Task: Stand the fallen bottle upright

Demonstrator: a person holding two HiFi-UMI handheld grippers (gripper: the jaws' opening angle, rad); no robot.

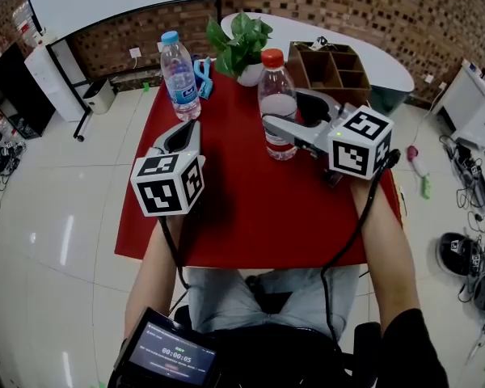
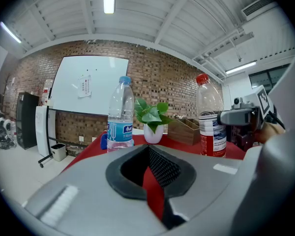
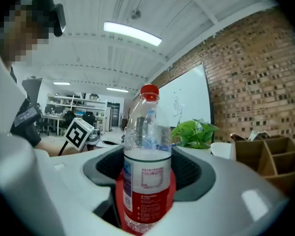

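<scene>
Right tongs (image 3: pixel 148 193) tight around upright bottle (image 3: pixel 146 146)

Cannot see the foot of the red-capped bottle (image 3: pixel 146 171) in the right gripper view: sunk behind the grey body of the right gripper (image 3: pixel 147 188) and cut by the lower edge. Too small to read the print on its label. From the head view, lost behind that gripper: a band of the bottle's lower half and the near corner of the wooden organizer (image 1: pixel 333 69). In the left gripper view, hidden by the left gripper (image 2: pixel 148 151): the base of the blue-capped bottle (image 2: pixel 120 117). Partly behind that bottle, a blue object (image 1: pixel 204 78), kind not to be told. No sight of either hand under the marker cubes (image 1: pixel 168 184).
</scene>
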